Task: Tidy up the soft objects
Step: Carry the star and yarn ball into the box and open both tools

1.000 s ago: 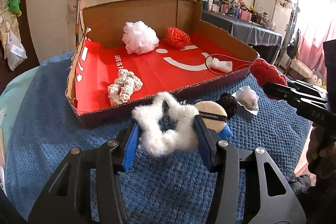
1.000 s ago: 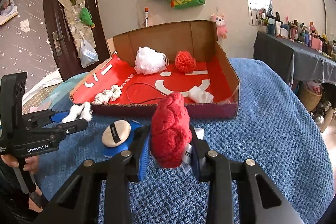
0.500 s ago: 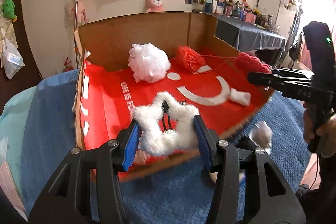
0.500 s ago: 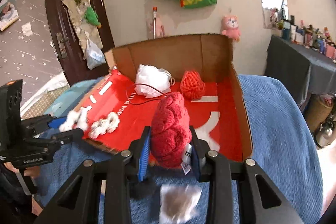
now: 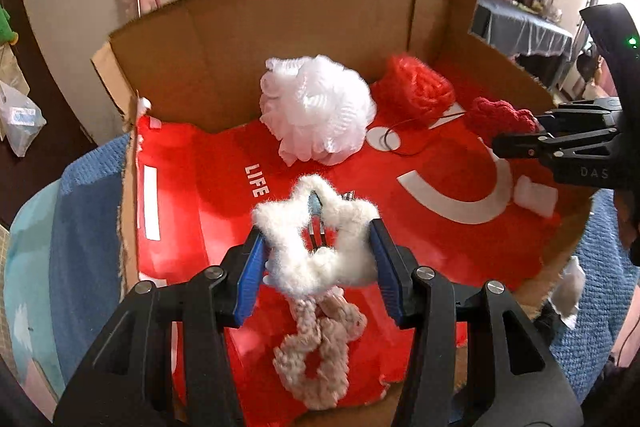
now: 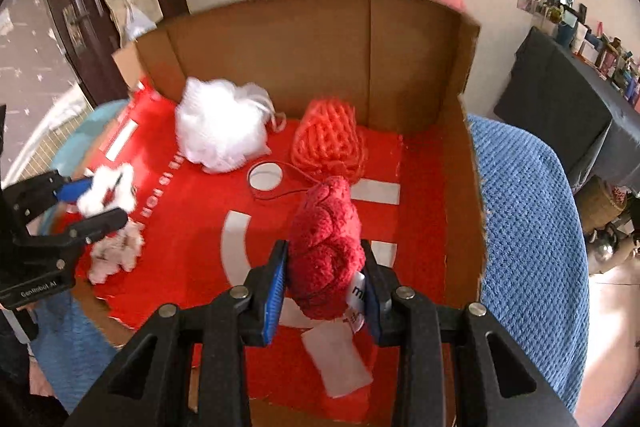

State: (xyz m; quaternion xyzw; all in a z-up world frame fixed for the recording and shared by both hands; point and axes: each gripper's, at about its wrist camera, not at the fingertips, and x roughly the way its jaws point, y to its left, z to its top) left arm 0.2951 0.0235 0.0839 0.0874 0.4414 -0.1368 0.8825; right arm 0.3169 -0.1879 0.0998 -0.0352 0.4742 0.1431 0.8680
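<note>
My left gripper (image 5: 318, 247) is shut on a fluffy white star-shaped ring (image 5: 292, 219), held over the red floor of the cardboard box (image 5: 320, 23). Below it lies a beige braided scrunchie (image 5: 320, 355). My right gripper (image 6: 324, 267) is shut on a dark red knitted piece (image 6: 324, 235) with a white tag, also over the box (image 6: 304, 39). In the box rest a white mesh puff (image 5: 316, 107), an orange-red yarn ball (image 5: 416, 87) and a small white pad (image 6: 336, 359). The left gripper (image 6: 96, 203) with the star shows at the left of the right wrist view.
The box sits on a blue knitted blanket (image 6: 528, 211). A thin dark cord (image 6: 280, 187) loops on the box floor. A white scrap (image 5: 568, 287) lies outside the box's near right edge. A cluttered dark table (image 6: 572, 83) stands at the right.
Both grippers moved forward from above the blanket to over the box floor, each still holding its piece. The round puff and other items on the blanket have dropped out of view.
</note>
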